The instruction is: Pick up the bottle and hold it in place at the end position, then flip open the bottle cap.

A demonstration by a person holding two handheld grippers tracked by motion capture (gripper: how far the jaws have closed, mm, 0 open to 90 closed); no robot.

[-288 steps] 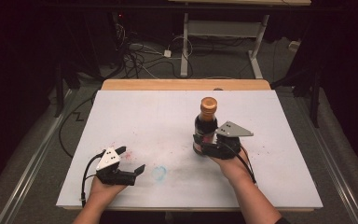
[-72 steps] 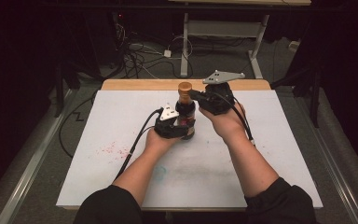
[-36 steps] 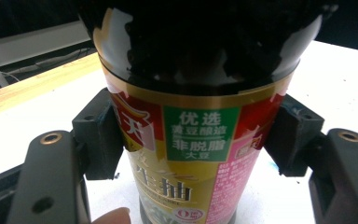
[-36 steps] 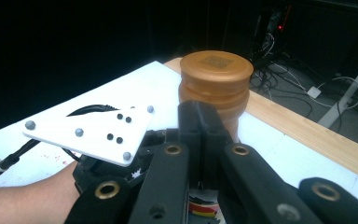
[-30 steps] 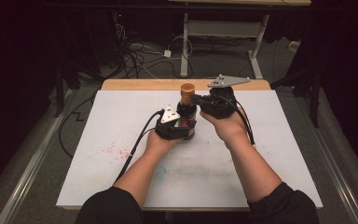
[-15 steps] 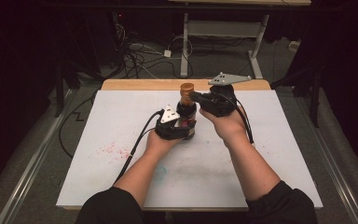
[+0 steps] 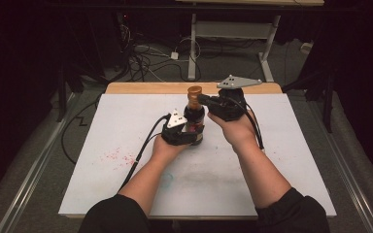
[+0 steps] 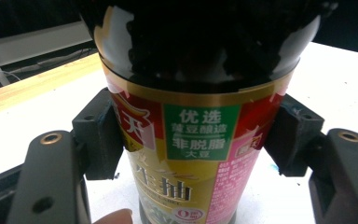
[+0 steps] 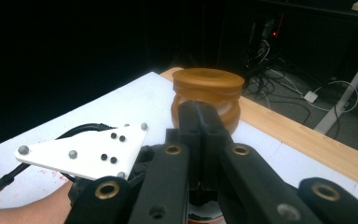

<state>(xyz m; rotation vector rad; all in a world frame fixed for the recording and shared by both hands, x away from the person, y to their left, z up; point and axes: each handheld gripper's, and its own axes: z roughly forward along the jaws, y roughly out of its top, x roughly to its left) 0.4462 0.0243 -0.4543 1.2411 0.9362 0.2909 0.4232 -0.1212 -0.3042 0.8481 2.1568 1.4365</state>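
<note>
Bottle of soy sauce stands mid-desk on the white sheet, left hand-held gripper clamped round its label, right hand-held gripper fully closed beside its brown cap, cables on the floor behind.

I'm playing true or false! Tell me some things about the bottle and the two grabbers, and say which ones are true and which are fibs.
1. The left gripper squeezes the bottle on both sides of its label. True.
2. The bottle lies flat on the table. False: it stands upright.
3. The right gripper has its jaws pressed together just under the bottle's brown cap. True.
4. The bottle's cap is bright blue. False: it is amber brown.
5. The label has a green patch with white writing. True.
6. The right gripper rests on the table far from the bottle. False: it is raised at the bottle's neck.
</note>
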